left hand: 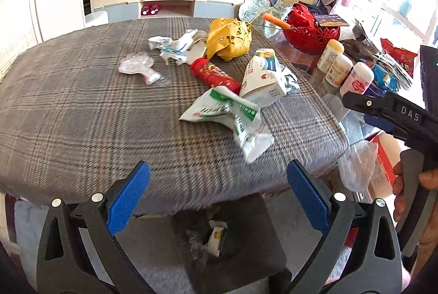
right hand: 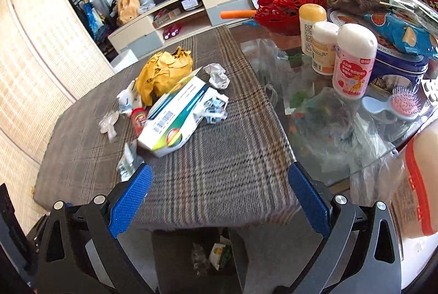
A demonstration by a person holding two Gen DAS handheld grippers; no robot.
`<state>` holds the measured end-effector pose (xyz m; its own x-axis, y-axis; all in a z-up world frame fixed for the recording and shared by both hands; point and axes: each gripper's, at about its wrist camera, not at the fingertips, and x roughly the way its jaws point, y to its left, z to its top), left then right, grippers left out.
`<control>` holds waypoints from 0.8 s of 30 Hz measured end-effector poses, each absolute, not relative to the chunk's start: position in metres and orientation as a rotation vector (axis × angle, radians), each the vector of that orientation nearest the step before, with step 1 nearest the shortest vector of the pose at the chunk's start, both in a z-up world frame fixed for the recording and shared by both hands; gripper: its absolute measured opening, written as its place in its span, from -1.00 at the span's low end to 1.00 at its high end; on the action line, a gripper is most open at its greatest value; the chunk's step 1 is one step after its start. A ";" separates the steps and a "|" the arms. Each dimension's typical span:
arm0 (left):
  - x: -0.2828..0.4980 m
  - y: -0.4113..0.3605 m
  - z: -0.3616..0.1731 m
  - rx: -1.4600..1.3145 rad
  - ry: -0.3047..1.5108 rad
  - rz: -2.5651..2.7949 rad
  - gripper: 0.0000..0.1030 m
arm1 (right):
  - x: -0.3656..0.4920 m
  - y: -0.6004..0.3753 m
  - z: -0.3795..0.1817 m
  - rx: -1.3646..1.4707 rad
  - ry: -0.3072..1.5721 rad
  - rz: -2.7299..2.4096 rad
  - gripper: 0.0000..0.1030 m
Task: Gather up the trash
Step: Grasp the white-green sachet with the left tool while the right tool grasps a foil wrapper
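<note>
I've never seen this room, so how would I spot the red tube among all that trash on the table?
Start at the plaid cloth covering the table. Go to the litter pile in its middle, below the crumpled yellow paper. The red tube lies on its side between that paper and the white carton; it is the only red, round piece there.

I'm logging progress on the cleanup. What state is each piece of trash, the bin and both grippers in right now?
left gripper: jaws open, empty.
right gripper: jaws open, empty.
yellow paper ball: crumpled, on the cloth.
white carton: crushed, lying on its side.
green-and-white wrapper: crumpled, nearest the table edge.
red snack tube: lying flat.
clear plastic bottle: flattened.
bin: below the table edge, trash already inside.
</note>
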<state>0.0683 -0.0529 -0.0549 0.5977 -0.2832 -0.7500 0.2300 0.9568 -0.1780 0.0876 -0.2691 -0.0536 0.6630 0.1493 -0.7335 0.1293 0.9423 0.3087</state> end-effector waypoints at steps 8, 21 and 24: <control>0.104 -0.083 -0.075 -0.060 0.907 -0.281 0.84 | 0.130 -0.279 -0.077 0.326 0.856 -0.017 0.91; 0.134 -0.087 -0.095 -0.065 0.936 -0.249 0.48 | 0.186 -0.265 -0.098 0.250 0.871 0.033 0.31; 0.137 -0.088 -0.100 -0.063 0.951 -0.263 0.25 | 0.192 -0.260 -0.102 0.243 0.883 0.049 0.20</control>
